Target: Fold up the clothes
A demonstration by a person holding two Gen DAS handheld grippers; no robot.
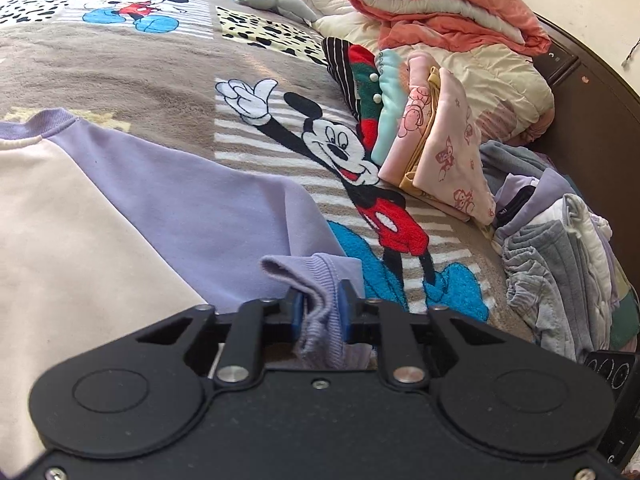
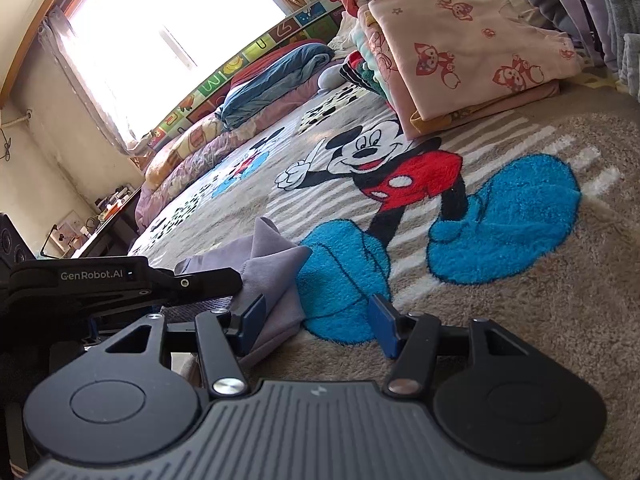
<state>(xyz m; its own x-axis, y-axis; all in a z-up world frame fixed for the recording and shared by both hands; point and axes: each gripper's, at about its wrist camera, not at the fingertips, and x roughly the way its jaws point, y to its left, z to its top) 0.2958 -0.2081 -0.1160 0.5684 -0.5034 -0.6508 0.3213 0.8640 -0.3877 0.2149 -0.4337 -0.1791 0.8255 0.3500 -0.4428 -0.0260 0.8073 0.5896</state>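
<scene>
Gripping lilac cuff (image 1: 316,280): left hand-held gripper (image 1: 320,312).

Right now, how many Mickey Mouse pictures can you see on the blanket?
2 in the left wrist view: a big Mickey beside the folded clothes pile, a small Mickey far back. More may be hidden.

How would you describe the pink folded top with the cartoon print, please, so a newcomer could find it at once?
Start at the Mickey blanket covering the bed. Beside Mickey's head stands a row of folded clothes. The pink top is the nearest in that row, pale pink with red cartoon animals, unlike its striped, green and mint neighbours.
</scene>
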